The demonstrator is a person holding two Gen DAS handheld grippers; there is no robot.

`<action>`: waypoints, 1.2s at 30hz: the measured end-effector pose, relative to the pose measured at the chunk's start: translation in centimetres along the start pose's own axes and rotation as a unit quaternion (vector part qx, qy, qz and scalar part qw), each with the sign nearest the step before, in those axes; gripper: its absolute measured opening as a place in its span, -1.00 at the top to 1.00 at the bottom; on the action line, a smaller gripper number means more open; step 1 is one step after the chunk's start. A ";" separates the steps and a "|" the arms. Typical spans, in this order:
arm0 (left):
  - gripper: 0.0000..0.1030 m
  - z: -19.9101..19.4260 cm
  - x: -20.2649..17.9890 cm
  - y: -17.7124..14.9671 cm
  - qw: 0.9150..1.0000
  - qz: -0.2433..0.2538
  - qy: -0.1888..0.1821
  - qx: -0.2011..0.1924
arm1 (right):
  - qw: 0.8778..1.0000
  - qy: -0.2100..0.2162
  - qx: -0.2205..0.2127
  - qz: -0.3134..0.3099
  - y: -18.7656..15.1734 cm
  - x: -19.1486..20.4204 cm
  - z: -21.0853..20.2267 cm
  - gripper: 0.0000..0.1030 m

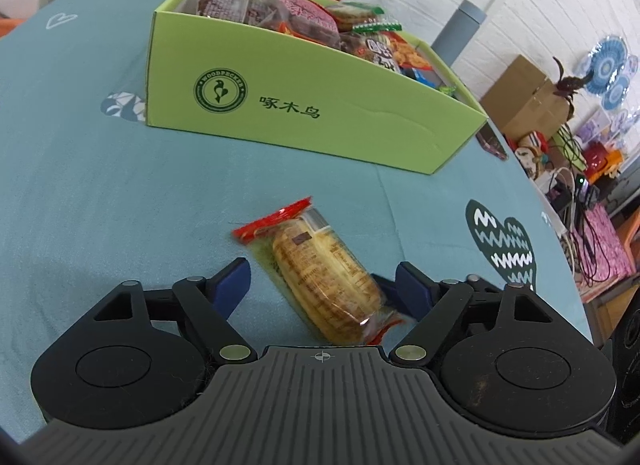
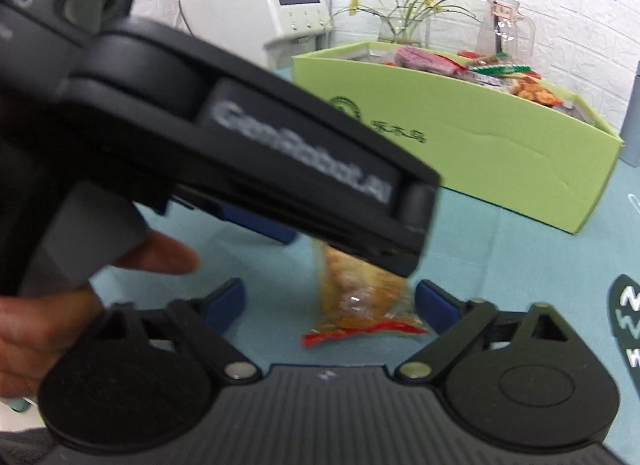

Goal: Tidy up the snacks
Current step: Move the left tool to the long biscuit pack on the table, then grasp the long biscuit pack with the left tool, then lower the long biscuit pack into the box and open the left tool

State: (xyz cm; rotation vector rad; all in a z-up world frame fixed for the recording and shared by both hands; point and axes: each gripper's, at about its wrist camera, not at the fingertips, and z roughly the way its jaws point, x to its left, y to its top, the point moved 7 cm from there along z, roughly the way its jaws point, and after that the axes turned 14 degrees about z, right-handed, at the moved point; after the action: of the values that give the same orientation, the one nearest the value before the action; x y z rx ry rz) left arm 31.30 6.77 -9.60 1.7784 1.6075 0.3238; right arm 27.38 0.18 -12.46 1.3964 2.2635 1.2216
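Snack pack (image 1: 320, 277) on tablecloth (image 1: 100, 193), btwn left gripper (image 1: 320, 285) jaws (apart)

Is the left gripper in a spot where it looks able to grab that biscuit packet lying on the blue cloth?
Probably yes. The biscuit packet lies between the left gripper's open fingers, with nothing blocking them. The right gripper is also closing in on the same packet and might crowd it.
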 end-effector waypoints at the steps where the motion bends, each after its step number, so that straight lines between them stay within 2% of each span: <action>1: -0.21 -0.1 0.2 -0.1 1.000 -0.001 -0.004 -0.001 | 1.000 0.002 0.001 -0.002 0.0 0.2 0.0 -0.61; 3: -0.12 -0.3 0.6 -0.1 1.000 -0.009 -0.010 0.000 | 1.000 -0.003 0.003 0.002 0.1 0.2 -0.1 -0.58; 7: -0.10 -0.3 1.0 0.2 1.000 -0.017 -0.018 0.000 | 1.000 -0.009 -0.010 0.007 0.5 0.6 -0.9 -0.61; 10: -0.08 0.1 0.6 0.4 1.000 -0.003 -0.014 0.002 | 1.000 -0.023 -0.004 0.007 0.1 0.4 -0.1 -0.48; 11: 0.11 0.2 0.3 0.3 1.000 0.007 -0.012 0.002 | 1.000 -0.023 -0.012 0.006 0.1 0.4 -0.3 -0.26; 12: 0.33 0.3 0.1 0.2 1.000 0.019 -0.008 0.003 | 1.000 -0.023 -0.016 0.008 0.1 0.4 -0.6 -0.12; 13: 0.56 0.2 -0.1 0.1 1.000 0.031 0.001 0.001 | 0.999 -0.026 -0.015 0.012 0.1 0.4 -0.8 -0.11; 14: 0.68 0.1 -0.2 0.0 0.999 0.032 0.000 -0.004 | 0.999 -0.025 -0.015 0.016 0.1 0.3 -1.0 -0.10; 15: 0.71 -0.1 -0.1 0.0 1.000 0.027 -0.002 -0.006 | 0.999 -0.020 -0.012 0.025 0.3 0.3 -1.2 -0.09; 20: 0.71 -3.0 0.1 2.9 0.998 0.004 -0.019 -0.056 | 0.998 -0.006 -0.057 0.022 3.5 0.7 -3.5 -0.10; 24: 0.70 -5.0 0.7 7.3 0.995 0.016 0.003 -0.099 | 0.995 0.000 -0.097 -0.013 8.0 1.2 -3.8 -0.12; 27: 0.68 -5.0 2.2 11.6 0.992 0.019 0.019 -0.125 | 0.992 0.003 -0.119 -0.038 12.4 1.1 -1.9 -0.13; 31: 0.67 -3.0 5.0 17.2 0.990 0.008 0.037 -0.134 | 0.991 0.012 -0.125 -0.041 17.5 -0.9 0.8 -0.13; 36: 0.67 1.7 8.1 21.0 0.993 -0.005 0.052 -0.109 | 0.995 0.020 -0.099 -0.004 21.5 -4.0 6.2 -0.13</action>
State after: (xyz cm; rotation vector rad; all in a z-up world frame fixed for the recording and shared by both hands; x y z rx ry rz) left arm 50.05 14.35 0.48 1.6101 1.5868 0.5739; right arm 46.74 4.71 -1.39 1.3000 2.1026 1.4410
